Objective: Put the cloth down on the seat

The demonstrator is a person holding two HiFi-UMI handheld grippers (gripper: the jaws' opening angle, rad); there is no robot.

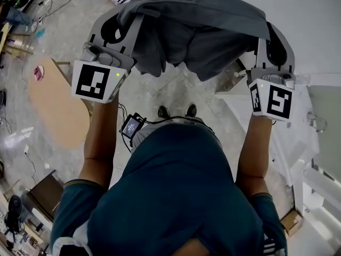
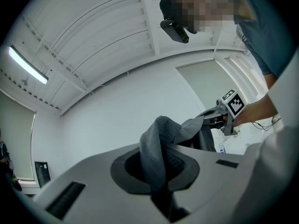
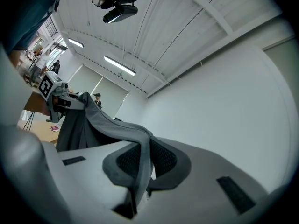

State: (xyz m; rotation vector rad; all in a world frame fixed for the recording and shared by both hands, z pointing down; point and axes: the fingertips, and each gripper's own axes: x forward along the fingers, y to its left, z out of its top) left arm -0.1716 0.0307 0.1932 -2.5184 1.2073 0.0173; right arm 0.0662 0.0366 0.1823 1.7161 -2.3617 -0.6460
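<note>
**Cloth is up in the air, placement not started**

- The cloth [image 1: 202, 25] hangs in front of you, well clear of the floor. It is stretched between both grippers and sags in loose folds in the middle.
- Your left hand-held gripper [image 1: 120, 20] pinches one end. In the left gripper view the jaws are pressed together on a bunched rope of grey fabric [image 2: 154, 143] that runs off toward the other gripper.
- Your right hand-held gripper [image 1: 269, 36] pinches the other end. In the right gripper view a flatter strip of fabric [image 3: 117, 125] is clamped between the pads.
- Both gripper views look up at ceiling and wall, so the jaws are tilted upward and not aimed at any surface.

Done, as I judge it: you have the cloth grasped on two sides, lifted and spread.

Left: all of the set-down.
- No part of the cloth touches a seat.
- I can't pick out the seat for certain. The white structure [image 1: 277, 127] at your right may be it, but the head view doesn't confirm that.
- The wooden counter [image 1: 53, 105] at your left looks unrelated.

You'll need to get the cloth over the seat, lower it until the fabric rests there, then release both ends.
</note>
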